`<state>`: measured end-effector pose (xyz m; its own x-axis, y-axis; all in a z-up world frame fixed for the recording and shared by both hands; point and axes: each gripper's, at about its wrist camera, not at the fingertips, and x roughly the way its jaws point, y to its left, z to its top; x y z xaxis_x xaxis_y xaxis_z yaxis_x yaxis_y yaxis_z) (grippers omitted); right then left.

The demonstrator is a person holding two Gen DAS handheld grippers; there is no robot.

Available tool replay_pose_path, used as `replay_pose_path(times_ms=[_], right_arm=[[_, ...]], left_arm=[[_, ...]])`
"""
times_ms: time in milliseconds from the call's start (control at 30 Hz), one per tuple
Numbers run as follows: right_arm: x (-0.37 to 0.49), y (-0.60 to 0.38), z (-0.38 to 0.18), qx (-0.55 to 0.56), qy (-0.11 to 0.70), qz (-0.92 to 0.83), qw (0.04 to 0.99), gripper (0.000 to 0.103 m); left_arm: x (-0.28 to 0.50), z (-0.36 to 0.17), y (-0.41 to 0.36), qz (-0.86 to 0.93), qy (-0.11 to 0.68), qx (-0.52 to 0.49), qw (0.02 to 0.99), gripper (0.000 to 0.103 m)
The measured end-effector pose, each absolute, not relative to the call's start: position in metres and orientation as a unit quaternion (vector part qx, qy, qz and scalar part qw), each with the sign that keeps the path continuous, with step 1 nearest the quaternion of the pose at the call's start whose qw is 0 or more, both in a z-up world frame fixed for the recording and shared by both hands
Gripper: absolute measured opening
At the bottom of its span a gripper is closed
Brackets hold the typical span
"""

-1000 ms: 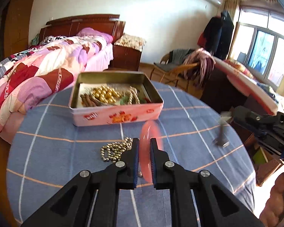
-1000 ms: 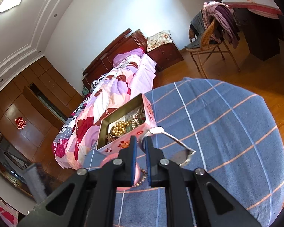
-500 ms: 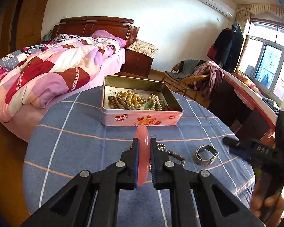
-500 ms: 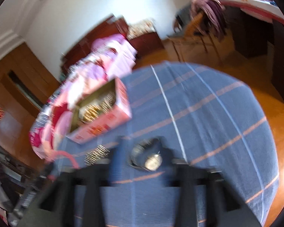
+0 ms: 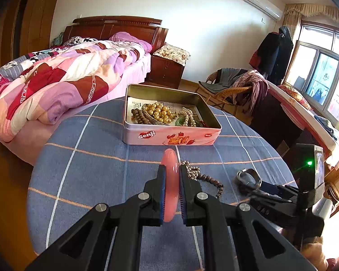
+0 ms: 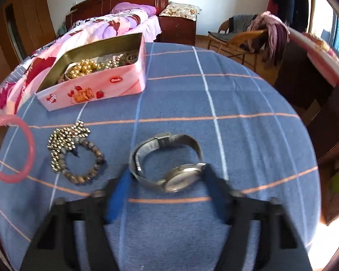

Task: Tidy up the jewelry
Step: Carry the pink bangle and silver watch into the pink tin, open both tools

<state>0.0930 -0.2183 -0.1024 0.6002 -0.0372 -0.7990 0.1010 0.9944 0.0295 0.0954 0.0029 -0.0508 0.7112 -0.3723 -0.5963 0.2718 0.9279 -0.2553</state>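
Left wrist view: left claw (image 5: 171,181) clenched on pink bangle (image 5: 170,176), held edge-on above surface (image 5: 90,169) w/ blue checked cloth. Genji biscuit tin (image 5: 169,135) beyond, lid off; gold beads (image 5: 161,113), brown beads, pearl strand inside. Bead bracelet (image 5: 205,178) just right of claw tips. Right claw reaches in from right at wristwatch (image 5: 248,177).

Right wrist view: right claw (image 6: 166,178) released, fingers (image 6: 118,192) wide either side of wristwatch (image 6: 169,160) lying on surface; contact unclear, blur. Bead bracelet (image 6: 85,158) + metal bead chain (image 6: 63,140) to left, touching. Pink bangle (image 6: 13,149) at far left edge. Tin (image 6: 97,85) behind.
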Motion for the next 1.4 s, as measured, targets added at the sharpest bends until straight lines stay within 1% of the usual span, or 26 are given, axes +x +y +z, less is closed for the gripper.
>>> replay_pose_path(times_ms=[33,67,167,267,367,433,633,800,1033,1200,1400], right_arm=[[0.092,-0.223,-0.103,0.050,0.446,-0.031,0.893,0.021],[0.089,-0.233,-0.102,0.082,0.446,-0.018,0.891,0.017],[0.081,-0.246,-0.100,0.119,0.429,-0.012,0.895,0.016],[0.074,-0.241,-0.086,0.131,0.400,-0.002,0.907,0.016],[0.064,-0.235,-0.061,0.130,0.356,0.010,0.925,0.016],[0.065,-0.230,-0.051,0.128,0.343,0.019,0.930,0.016],[0.080,-0.220,-0.034,0.133,0.324,0.029,0.936,0.016],[0.091,-0.213,-0.019,0.138,0.310,0.046,0.940,0.016],[0.143,-0.193,0.007,0.111,0.278,0.053,0.953,0.016],[0.183,-0.189,-0.002,0.117,0.287,0.052,0.949,0.016],[0.225,-0.186,-0.035,0.116,0.323,0.037,0.938,0.016]], left_arm=[[0.096,-0.051,0.003,-0.175,0.338,-0.075,0.922,0.009],[0.096,-0.051,0.003,-0.175,0.338,-0.075,0.922,0.009],[0.096,-0.051,0.002,-0.178,0.339,-0.076,0.921,0.009],[0.095,-0.050,0.001,-0.180,0.337,-0.075,0.921,0.009],[0.096,-0.050,0.002,-0.180,0.337,-0.075,0.921,0.009],[0.096,-0.050,0.002,-0.180,0.337,-0.076,0.921,0.009],[0.099,-0.050,0.002,-0.179,0.337,-0.077,0.921,0.009],[0.109,-0.042,0.004,-0.180,0.321,-0.069,0.927,0.009],[0.144,-0.020,-0.003,-0.178,0.289,-0.055,0.939,0.009],[0.180,-0.017,-0.016,-0.179,0.282,-0.046,0.941,0.009],[0.222,-0.036,-0.034,-0.174,0.301,-0.026,0.937,0.010]])
